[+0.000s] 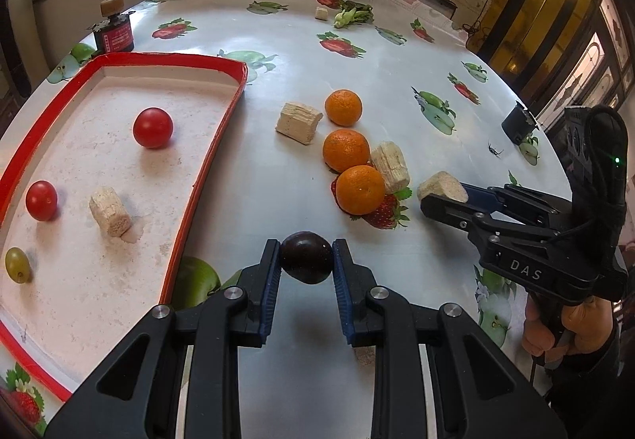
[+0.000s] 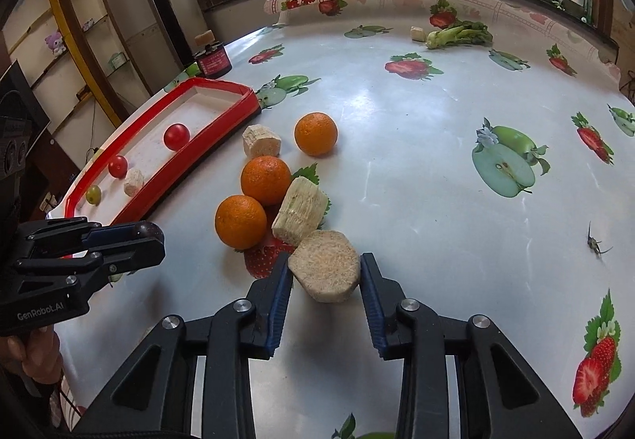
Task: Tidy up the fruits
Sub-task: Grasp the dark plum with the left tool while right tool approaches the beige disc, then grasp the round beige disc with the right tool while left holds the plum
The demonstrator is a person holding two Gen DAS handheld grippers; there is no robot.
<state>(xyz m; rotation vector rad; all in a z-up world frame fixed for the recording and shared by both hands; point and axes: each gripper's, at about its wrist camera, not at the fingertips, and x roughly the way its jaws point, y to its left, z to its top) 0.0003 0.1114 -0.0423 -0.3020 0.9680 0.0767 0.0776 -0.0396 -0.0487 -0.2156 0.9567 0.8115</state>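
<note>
My left gripper [image 1: 306, 255] is shut on a dark purple plum [image 1: 306, 258], held above the table just right of the red-rimmed tray [image 1: 214, 145]. It also shows in the right wrist view [image 2: 149, 234]. The tray holds two red tomatoes [image 1: 152, 128], a green grape [image 1: 17, 264] and a beige sugarcane piece [image 1: 110, 211]. My right gripper [image 2: 324, 272] is shut on a beige sugarcane chunk [image 2: 324, 270], also visible in the left wrist view [image 1: 441, 187]. Three oranges [image 1: 360, 189] lie mid-table with two more sugarcane pieces [image 1: 298, 122].
A red-and-black can [image 1: 114, 34] stands beyond the tray. A green vegetable [image 1: 353, 15] and a small beige piece lie at the far edge. A black cup [image 1: 518, 123] sits at the right. An insect-like object [image 2: 594, 240] lies on the fruit-print tablecloth.
</note>
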